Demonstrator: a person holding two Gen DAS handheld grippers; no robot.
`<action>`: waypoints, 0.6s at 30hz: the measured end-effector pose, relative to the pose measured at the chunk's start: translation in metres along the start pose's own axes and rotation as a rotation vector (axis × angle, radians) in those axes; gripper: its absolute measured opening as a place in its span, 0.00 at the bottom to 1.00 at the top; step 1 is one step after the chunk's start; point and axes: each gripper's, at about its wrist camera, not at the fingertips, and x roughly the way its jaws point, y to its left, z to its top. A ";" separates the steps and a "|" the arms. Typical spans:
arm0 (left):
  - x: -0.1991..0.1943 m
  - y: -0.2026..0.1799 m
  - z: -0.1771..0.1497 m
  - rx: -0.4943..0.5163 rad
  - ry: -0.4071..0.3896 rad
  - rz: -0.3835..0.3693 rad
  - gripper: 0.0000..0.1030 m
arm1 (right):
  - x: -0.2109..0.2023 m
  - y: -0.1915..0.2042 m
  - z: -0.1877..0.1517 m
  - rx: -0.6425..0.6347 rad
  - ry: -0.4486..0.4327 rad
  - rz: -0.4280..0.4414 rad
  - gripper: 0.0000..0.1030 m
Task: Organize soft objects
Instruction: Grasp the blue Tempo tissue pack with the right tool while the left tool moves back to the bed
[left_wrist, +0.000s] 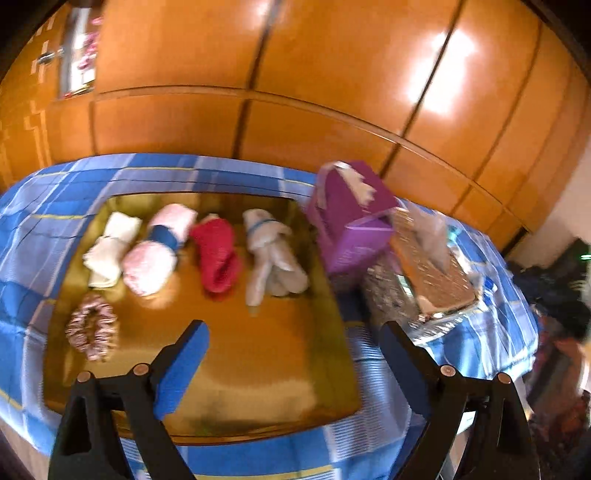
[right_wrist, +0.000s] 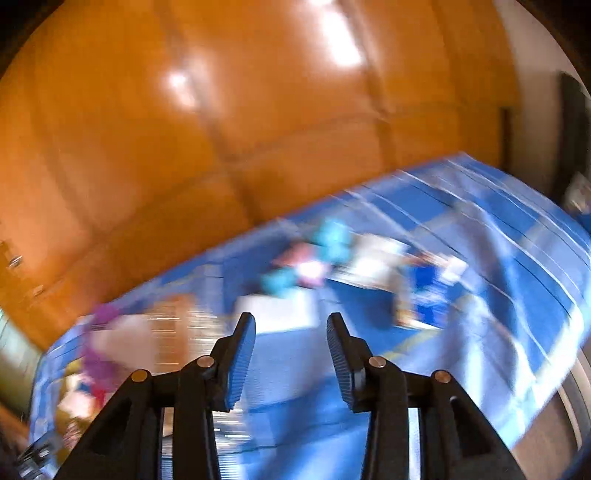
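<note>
Gold shiny tray (left_wrist: 258, 369) holds a red rolled cloth (left_wrist: 218, 254) at twelve o'clock and a pink frilly scrunchie (left_wrist: 92, 326) at nine. The left gripper (left_wrist: 291, 332) is wide open and empty. The right gripper (right_wrist: 291, 321) is partly open, empty, over the blue checked sheet (right_wrist: 461, 295).

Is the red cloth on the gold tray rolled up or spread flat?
Rolled up. The red cloth is a compact bundle on the gold tray, in a row with other rolled cloths.

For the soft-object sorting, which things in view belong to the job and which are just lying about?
Job:
white roll
pink roll
red roll
grey-white roll
scrunchie
gold tray

Lying about:
purple box
tissue box
checked cloth
blurred bits in the right view, too smeared to name
</note>
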 end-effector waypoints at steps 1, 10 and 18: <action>0.002 -0.005 0.000 0.012 0.003 -0.009 0.92 | 0.006 -0.018 0.000 0.025 0.014 -0.026 0.41; 0.012 -0.064 0.002 0.148 0.031 -0.084 0.95 | 0.060 -0.094 0.006 0.074 0.115 -0.112 0.65; 0.017 -0.106 0.004 0.232 0.052 -0.099 0.95 | 0.112 -0.107 0.020 0.110 0.151 -0.116 0.66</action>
